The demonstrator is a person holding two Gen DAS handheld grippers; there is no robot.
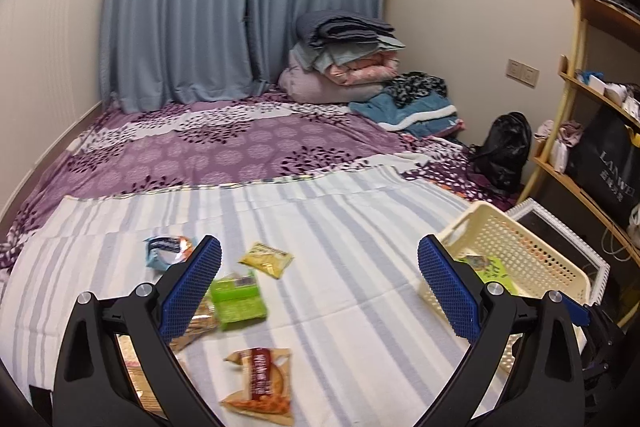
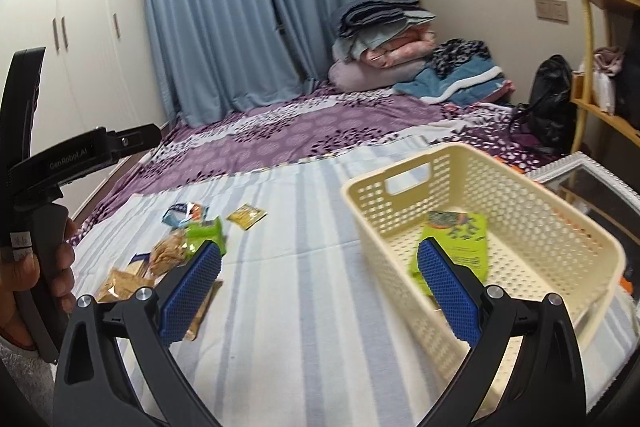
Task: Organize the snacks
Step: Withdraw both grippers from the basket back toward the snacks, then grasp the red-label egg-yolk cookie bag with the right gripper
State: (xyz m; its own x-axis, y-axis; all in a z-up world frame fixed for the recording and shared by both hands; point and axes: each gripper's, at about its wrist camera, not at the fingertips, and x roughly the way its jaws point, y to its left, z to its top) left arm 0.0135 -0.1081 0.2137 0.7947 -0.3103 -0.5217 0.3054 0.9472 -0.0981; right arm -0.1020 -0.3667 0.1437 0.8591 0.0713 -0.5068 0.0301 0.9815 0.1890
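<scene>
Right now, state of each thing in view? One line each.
left gripper: open, empty
right gripper: open, empty
basket: upright on the bed, holds one green packet
green snack pack: lying loose on the striped sheet
yellow packet: flat, loose
blue packet: crumpled, loose
red-brown packet: flat, nearest the camera
curtains: drawn shut

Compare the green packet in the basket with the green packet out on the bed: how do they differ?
The green packet in the basket lies flat inside the cream basket; the green packet on the bed sits loose on the striped sheet, among other snacks. The basket one carries a dark printed pattern; the bed one looks plainer. Both are bright green, and no claw holds either.
</scene>
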